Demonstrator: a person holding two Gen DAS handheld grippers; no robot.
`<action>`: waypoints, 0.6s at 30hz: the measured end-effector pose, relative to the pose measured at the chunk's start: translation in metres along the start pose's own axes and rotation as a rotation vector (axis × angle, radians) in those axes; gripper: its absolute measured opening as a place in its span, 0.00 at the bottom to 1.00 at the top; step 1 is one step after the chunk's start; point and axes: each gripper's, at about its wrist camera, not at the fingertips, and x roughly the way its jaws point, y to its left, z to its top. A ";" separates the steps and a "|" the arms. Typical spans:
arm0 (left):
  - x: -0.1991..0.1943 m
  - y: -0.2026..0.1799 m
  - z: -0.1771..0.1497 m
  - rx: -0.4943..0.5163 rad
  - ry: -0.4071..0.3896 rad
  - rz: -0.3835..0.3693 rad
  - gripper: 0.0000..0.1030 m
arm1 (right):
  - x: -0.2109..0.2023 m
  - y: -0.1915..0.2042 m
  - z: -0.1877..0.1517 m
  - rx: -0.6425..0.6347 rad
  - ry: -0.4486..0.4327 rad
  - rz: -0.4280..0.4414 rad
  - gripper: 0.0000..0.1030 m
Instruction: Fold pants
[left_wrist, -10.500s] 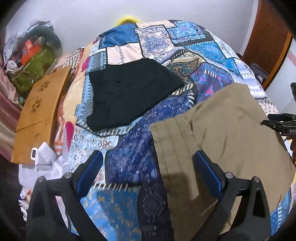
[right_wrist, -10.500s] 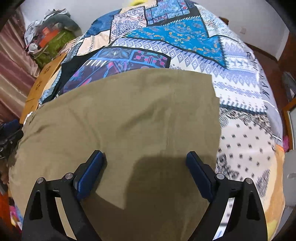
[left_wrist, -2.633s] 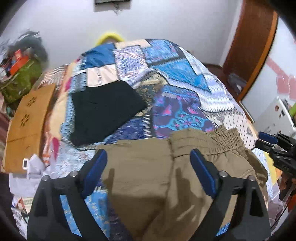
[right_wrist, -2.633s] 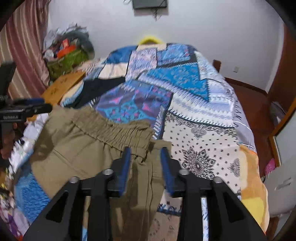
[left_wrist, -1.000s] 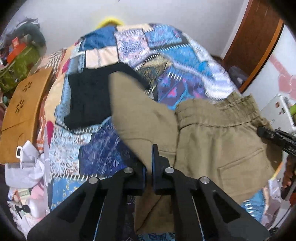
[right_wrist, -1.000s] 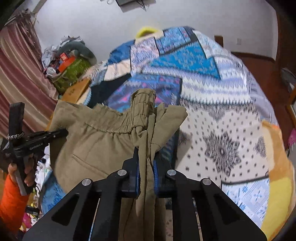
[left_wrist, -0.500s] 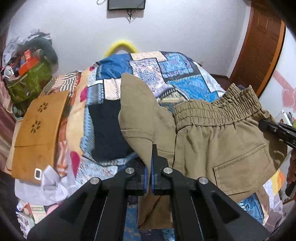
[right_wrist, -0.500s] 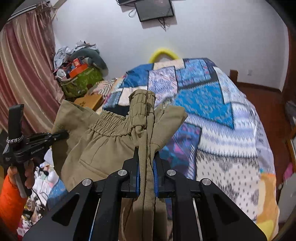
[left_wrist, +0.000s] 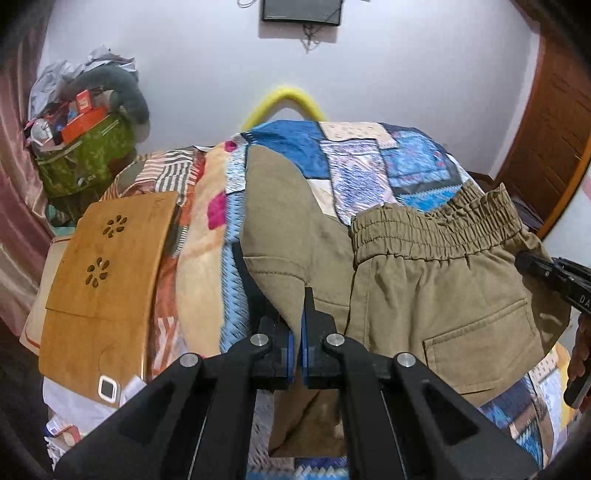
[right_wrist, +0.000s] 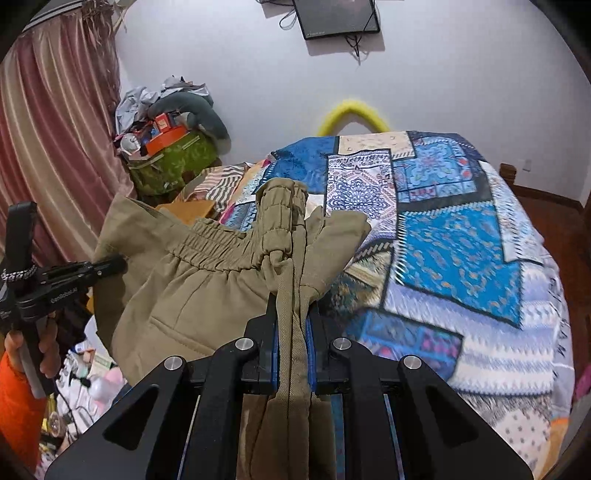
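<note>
Khaki cloth fills the nearest part of both wrist views: the pants hang lifted above the bed, held at 2 places along the waist. Left tool, seen along its own fingers, has its jaws drawn together on a thin edge of the khaki fabric, with a loose flap rising above the pinch and a darker fold hanging below it. Right tool is likewise closed, its blue-lined jaws gripping a thick bunched seam of the pants that runs up to the gathered elastic waistband. Between the 2 grips the waistband spans roughly level, with 1 patch pocket below it facing the left camera. Each tool also appears in the other's view: the right tool at the right edge of the left view, the left tool at the left edge of the right view, gripped by a hand with an orange sleeve. Beyond the garment lies the blue patchwork bedspread. Left of the bed stands a wooden board with flower-shaped cut-outs. Farther back, a green bag heaped with clutter sits by a pink curtain. On the far white wall hangs a dark screen, with a yellow arch below it at the head of the bed.
</note>
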 end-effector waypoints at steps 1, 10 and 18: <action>0.006 0.003 0.002 -0.005 0.001 0.002 0.03 | 0.010 0.000 0.004 0.000 0.010 0.000 0.10; 0.111 0.034 -0.004 -0.074 0.093 0.025 0.03 | 0.097 -0.010 0.009 -0.021 0.103 -0.027 0.10; 0.193 0.047 -0.037 -0.086 0.222 0.060 0.14 | 0.144 -0.031 -0.021 0.039 0.191 -0.101 0.18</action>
